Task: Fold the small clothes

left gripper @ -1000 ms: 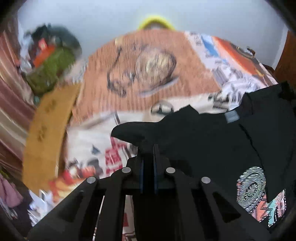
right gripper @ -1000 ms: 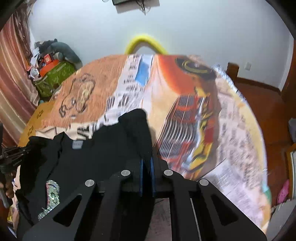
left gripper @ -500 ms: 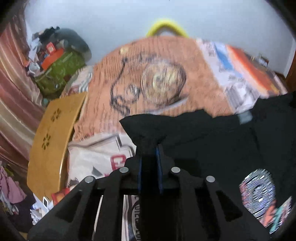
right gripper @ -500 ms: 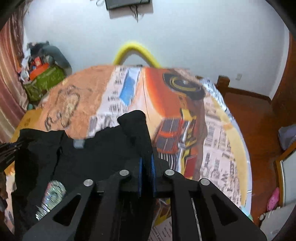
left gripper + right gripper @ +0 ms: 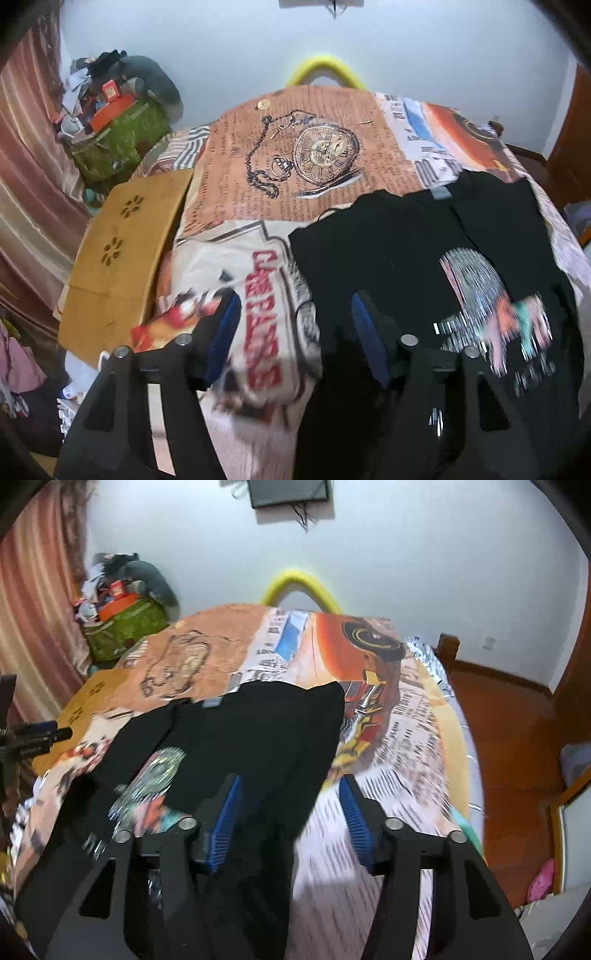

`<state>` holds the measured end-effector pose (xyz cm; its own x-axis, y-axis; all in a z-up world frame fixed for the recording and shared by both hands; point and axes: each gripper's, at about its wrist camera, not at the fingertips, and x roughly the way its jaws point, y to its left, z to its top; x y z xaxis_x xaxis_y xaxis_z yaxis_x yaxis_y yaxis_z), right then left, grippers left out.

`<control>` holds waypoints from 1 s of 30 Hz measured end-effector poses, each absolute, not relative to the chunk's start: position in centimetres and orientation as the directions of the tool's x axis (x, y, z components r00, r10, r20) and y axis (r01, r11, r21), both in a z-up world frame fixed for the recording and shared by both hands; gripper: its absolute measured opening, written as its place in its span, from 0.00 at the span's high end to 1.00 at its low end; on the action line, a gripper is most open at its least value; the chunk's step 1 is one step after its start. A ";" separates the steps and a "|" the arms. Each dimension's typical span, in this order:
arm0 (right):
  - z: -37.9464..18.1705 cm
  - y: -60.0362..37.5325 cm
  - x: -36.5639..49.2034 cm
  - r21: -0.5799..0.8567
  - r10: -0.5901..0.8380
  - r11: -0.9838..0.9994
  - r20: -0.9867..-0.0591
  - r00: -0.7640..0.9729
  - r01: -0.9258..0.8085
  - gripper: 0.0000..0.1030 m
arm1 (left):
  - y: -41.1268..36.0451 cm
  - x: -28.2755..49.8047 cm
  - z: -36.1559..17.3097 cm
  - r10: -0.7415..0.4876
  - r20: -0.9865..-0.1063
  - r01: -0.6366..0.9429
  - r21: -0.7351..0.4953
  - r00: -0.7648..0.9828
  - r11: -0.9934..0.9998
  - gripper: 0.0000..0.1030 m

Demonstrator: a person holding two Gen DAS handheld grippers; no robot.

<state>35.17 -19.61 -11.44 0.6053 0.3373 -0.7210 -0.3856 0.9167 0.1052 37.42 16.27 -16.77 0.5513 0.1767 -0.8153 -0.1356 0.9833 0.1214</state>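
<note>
A small black T-shirt with a bright printed graphic lies spread on the patterned bedsheet. My left gripper is open over the shirt's left edge, holding nothing. In the right wrist view the same shirt lies flat, collar label away from me. My right gripper is open over the shirt's right edge, blue pads apart, empty. The left gripper shows at the far left of the right wrist view.
A flat cardboard piece lies on the bed's left side. A green bag with clutter stands by the curtain. A yellow hoop rises behind the bed. Wooden floor lies to the right.
Both grippers were shut on the shirt's corners and holding it up. Both have opened and let go, and the shirt now lies flat on the bed.
</note>
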 end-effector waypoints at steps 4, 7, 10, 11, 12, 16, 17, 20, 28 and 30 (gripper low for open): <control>-10.2 -20.8 30.8 0.082 0.340 0.910 -0.709 0.617 -0.407 0.35 | 16.7 31.6 -15.3 0.174 -0.808 -0.126 0.124 0.563 0.984 0.27; -10.1 -21.6 28.1 0.088 0.349 0.906 -0.711 0.610 -0.415 0.34 | 16.8 28.0 -15.4 0.193 -0.806 -0.128 0.146 0.559 0.981 0.23; -10.9 -22.3 25.6 0.104 0.349 0.908 -0.726 0.592 -0.407 0.33 | 17.1 24.6 -16.4 0.185 -0.820 -0.117 0.144 0.542 0.983 0.18; -11.2 -22.5 25.1 0.108 0.349 0.907 -0.733 0.584 -0.408 0.33 | 17.2 23.4 -17.0 0.178 -0.831 -0.115 0.137 0.528 0.984 0.18; -11.7 -22.6 24.6 0.112 0.350 0.906 -0.742 0.572 -0.408 0.33 | 17.3 22.6 -17.6 0.172 -0.839 -0.116 0.130 0.516 0.985 0.18; -14.4 -23.4 22.4 0.138 0.346 0.907 -0.781 0.520 -0.397 0.33 | 18.1 19.5 -20.6 0.151 -0.879 -0.140 0.097 0.453 0.985 0.18; -15.1 -23.7 21.7 0.140 0.342 0.908 -0.789 0.510 -0.394 0.33 | 18.5 18.7 -21.5 0.141 -0.891 -0.151 0.083 0.432 0.985 0.18; -17.4 -24.4 20.2 0.151 0.322 0.919 -0.819 0.475 -0.363 0.33 | 19.1 17.1 -22.9 0.098 -0.913 -0.182 0.027 0.397 0.983 0.19; -21.9 -24.2 18.5 0.173 0.314 0.917 -0.869 0.382 -0.360 0.33 | 18.1 14.5 -24.7 -0.059 -0.925 -0.166 -0.130 0.375 0.978 0.37; -21.8 -24.1 18.8 0.200 0.338 0.910 -0.866 0.369 -0.364 0.35 | 18.2 14.5 -24.7 -0.095 -0.923 -0.176 -0.171 0.374 0.969 0.41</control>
